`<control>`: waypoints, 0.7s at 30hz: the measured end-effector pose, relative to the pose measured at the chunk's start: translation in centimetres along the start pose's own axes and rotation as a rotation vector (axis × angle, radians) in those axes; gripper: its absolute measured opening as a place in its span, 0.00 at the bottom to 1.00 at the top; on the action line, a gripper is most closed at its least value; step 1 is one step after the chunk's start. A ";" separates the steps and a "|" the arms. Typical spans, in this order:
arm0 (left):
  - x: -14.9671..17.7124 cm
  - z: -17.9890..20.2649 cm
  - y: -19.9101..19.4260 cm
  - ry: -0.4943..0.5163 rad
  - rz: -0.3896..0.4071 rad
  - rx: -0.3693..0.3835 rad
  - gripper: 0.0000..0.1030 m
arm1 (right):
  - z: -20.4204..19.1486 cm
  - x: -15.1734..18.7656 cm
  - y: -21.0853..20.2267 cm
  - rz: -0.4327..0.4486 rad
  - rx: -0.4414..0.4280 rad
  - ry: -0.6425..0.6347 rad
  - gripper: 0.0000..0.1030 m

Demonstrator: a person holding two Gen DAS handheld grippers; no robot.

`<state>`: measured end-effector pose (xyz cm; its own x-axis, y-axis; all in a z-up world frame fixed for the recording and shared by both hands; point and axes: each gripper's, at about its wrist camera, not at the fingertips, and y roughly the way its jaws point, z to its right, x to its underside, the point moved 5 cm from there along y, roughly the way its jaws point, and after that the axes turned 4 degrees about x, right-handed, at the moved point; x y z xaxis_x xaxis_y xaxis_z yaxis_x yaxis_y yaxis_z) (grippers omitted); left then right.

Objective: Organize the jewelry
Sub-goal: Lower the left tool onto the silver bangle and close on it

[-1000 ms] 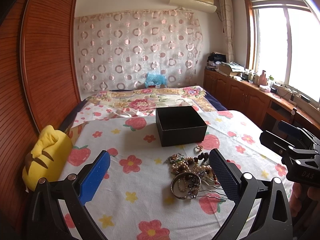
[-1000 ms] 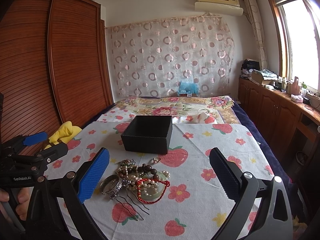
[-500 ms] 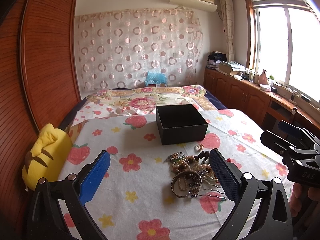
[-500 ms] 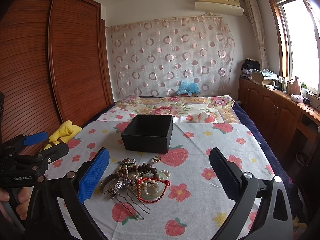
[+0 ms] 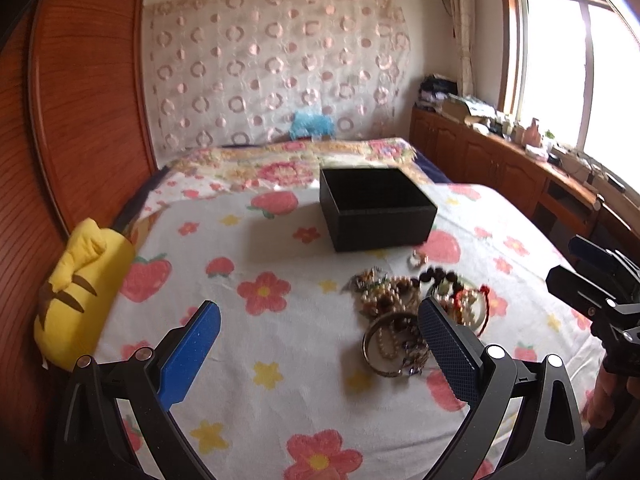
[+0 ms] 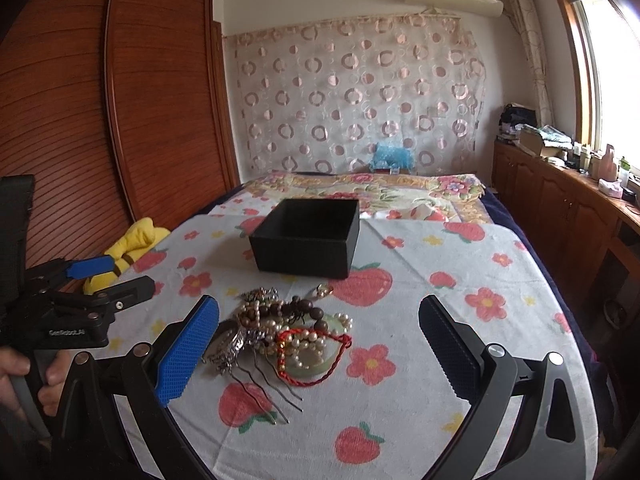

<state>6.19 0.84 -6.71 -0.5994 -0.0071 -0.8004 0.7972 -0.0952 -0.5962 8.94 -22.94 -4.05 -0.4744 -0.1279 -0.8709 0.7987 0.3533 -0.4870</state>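
Note:
A pile of jewelry (image 6: 280, 332) lies on the flowered cloth: pearl strands, dark wooden beads, a red cord bracelet (image 6: 316, 354), a silver bangle (image 5: 386, 344), a hair comb (image 6: 260, 384) and a small ring (image 6: 324, 290). The pile also shows in the left wrist view (image 5: 404, 312). An open black box (image 6: 306, 238) stands behind it, also seen from the left (image 5: 376, 208). My left gripper (image 5: 318, 356) is open and empty, above the cloth left of the pile. My right gripper (image 6: 318, 354) is open and empty, above the near side of the pile.
A yellow plush toy (image 5: 76, 292) lies at the table's left edge by the wooden wardrobe (image 6: 120, 112). A bed (image 6: 360, 188) is behind the table. Wooden cabinets (image 6: 560, 208) with clutter run along the right under the window.
Both grippers have moved forward and slightly down toward the jewelry pile, so the pile and box look larger. Both stay open and nothing has been picked up.

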 end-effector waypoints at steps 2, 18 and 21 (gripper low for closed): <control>0.5 -0.1 1.0 0.005 -0.031 0.015 0.93 | -0.1 0.5 0.4 -0.014 -0.011 -0.004 0.98; 1.9 0.6 5.8 -0.011 -0.172 0.204 0.70 | -0.6 3.8 3.3 -0.119 -0.049 -0.025 0.92; 1.6 1.0 6.5 0.012 -0.186 0.223 0.58 | -0.6 4.0 3.5 -0.123 -0.049 -0.027 0.92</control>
<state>10.38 -0.77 -11.83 -0.7320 0.0425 -0.6800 0.6373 -0.3101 -0.7054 9.57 -21.63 -9.21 -0.5572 -0.1981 -0.8064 0.7158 0.3777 -0.5874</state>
